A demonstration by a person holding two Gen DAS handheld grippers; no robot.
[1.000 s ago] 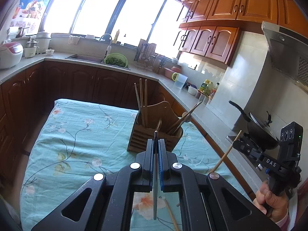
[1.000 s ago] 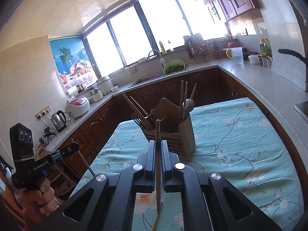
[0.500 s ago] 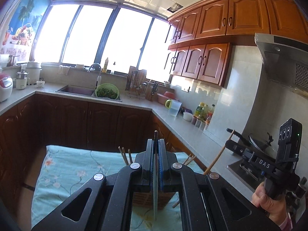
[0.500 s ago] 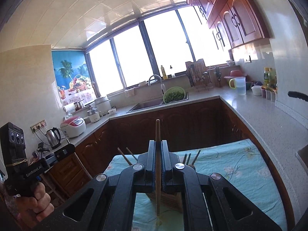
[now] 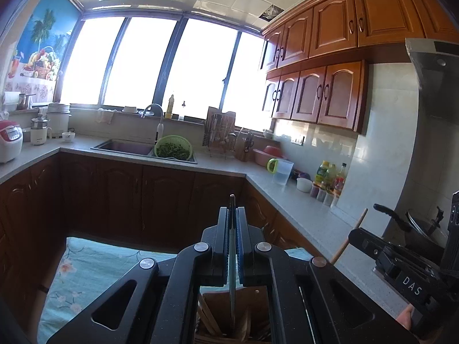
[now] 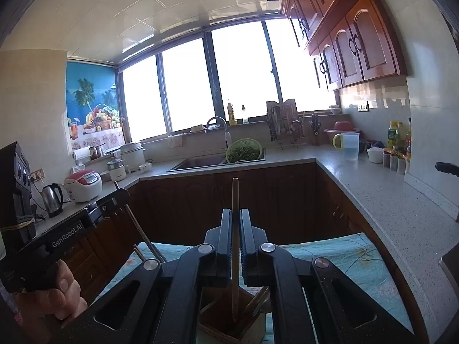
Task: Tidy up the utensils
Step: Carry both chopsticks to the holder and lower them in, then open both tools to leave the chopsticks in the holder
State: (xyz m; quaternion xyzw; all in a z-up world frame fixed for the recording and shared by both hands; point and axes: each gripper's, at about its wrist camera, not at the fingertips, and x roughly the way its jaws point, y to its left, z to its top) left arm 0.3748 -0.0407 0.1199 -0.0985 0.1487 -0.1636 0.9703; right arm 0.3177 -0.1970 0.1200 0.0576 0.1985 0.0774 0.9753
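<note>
At lower centre, our left gripper (image 5: 232,246) clamps a thin utensil (image 5: 231,292), our right gripper (image 6: 235,246) a wooden chopstick (image 6: 235,200); both hang above the holder (image 6: 229,326), undelivered.

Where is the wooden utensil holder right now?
The wooden utensil holder sits on the floral tablecloth, low in both wrist views, directly beneath the right hand-held gripper and its wooden chopstick.

**Bright kitchen, big windows**

Sunlight blazes through the wide window (image 5: 149,63) above the sink (image 5: 123,146). Orange-brown wall cabinets (image 5: 344,37) line the right wall, dark base cabinets (image 5: 120,197) sit under a speckled grey countertop (image 6: 387,195), white ceiling tiles (image 6: 172,8) overhead.
</note>
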